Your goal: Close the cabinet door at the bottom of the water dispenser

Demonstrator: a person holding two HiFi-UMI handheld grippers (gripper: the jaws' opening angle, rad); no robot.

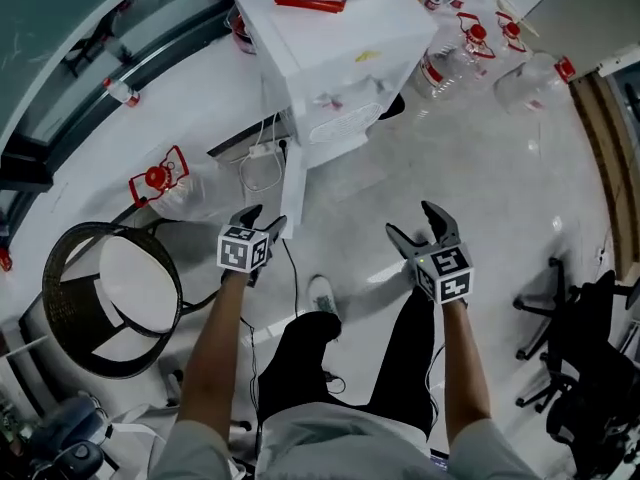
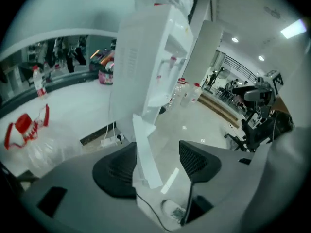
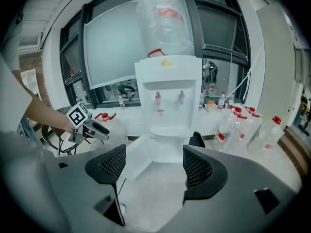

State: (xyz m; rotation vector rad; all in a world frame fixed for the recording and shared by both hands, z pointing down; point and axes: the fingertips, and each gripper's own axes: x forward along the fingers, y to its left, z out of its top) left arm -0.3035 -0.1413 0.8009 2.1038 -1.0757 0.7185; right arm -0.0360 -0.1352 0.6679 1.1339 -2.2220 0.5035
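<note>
The white water dispenser stands ahead on the floor, a clear bottle on top. Its bottom cabinet door hangs open and swings out toward me on the left side. My left gripper is at the door's free edge. In the left gripper view the thin door panel runs between the open jaws, close to the left pad. My right gripper hangs open over the floor, right of the door. It faces the dispenser front and holds nothing. The open door shows left of the cabinet.
A black wire basket seat stands at my left. Several empty water jugs lie right of the dispenser, and one with a red handle lies at the left. A power strip and cables lie behind the door. Black office chairs stand at right.
</note>
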